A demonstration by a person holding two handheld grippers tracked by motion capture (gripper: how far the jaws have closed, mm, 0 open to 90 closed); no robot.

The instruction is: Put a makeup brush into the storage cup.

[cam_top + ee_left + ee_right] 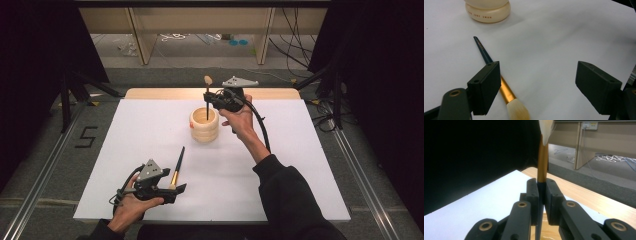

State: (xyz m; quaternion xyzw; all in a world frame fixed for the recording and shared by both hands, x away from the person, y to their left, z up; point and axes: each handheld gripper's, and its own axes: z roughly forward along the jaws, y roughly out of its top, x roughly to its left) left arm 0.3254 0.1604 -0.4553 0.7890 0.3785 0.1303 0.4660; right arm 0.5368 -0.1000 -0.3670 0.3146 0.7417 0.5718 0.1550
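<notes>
A cream ribbed holder (204, 125) stands near the middle back of the white sheet (150, 130). My right gripper (210, 99) is shut on a makeup brush (207, 100) held upright, bristles up, its dark handle reaching down into the holder; in the right gripper view the jaws clamp the brush (542, 157) just below its gold ferrule. A second brush (177, 170) lies flat on the sheet at front left, dark handle pointing away. My left gripper (175, 190) is open over its bristle end, and in the left gripper view that brush (506, 92) lies beside the left jaw.
The holder's base (488, 12) shows at the top of the left gripper view. The wooden table edge (150, 93) runs behind the sheet. Dark curtains flank both sides, and cables lie on the floor beyond.
</notes>
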